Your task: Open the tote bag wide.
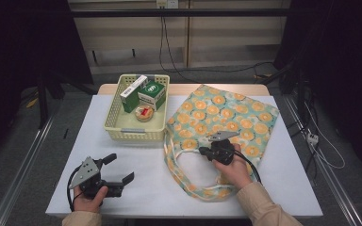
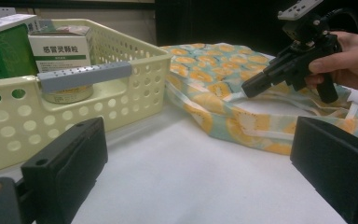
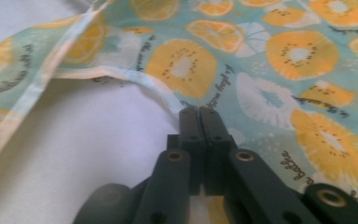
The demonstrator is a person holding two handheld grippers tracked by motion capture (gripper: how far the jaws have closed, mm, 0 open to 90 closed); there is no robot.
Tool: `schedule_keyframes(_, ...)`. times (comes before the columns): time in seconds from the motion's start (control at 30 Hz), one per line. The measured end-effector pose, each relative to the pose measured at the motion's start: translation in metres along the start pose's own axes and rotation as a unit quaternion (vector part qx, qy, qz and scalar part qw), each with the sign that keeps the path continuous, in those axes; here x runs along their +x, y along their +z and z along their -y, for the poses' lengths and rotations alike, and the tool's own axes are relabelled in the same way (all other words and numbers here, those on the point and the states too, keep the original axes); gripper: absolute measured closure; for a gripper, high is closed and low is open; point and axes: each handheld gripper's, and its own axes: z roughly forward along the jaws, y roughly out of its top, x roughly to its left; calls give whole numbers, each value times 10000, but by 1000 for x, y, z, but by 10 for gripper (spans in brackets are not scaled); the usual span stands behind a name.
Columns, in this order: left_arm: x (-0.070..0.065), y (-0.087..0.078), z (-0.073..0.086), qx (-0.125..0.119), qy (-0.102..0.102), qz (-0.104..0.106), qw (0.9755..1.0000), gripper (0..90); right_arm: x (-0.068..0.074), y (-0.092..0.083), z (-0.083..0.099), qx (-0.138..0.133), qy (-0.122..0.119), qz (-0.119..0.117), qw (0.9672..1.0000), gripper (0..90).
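Observation:
A tote bag (image 1: 226, 113) printed with orange fruit slices lies flat on the right half of the white table (image 1: 141, 165), its looped handles toward the near edge. My right gripper (image 1: 201, 151) sits over the bag's mouth, jaws together and pinching the white-trimmed edge of the bag (image 3: 261, 60) at its tips (image 3: 199, 112). From the left gripper view that right gripper (image 2: 248, 89) tilts down onto the cloth (image 2: 205, 60). My left gripper (image 1: 120, 169) rests near the front left of the table, jaws wide apart with nothing between them (image 2: 196, 172).
A pale yellow perforated basket (image 1: 136, 134) stands at the back left beside the bag, holding two green-and-white boxes (image 1: 134, 92) (image 1: 152, 94) and a small round tin (image 1: 144, 113). The basket wall (image 2: 135, 88) is close ahead of the left gripper.

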Motion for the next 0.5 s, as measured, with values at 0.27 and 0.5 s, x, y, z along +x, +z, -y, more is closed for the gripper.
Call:
schedule_keyframes(0.27, 2, -2, 0, -24, -30, -17, 10000, 38, 16, -14, 1, -93, -3, -84, 9999, 467)
schedule_keyframes(0.5, 1, -1, 0, -30, -35, -18, 10000, 38, 36, -36, 4, 3, -75, -402, 9992, 319)
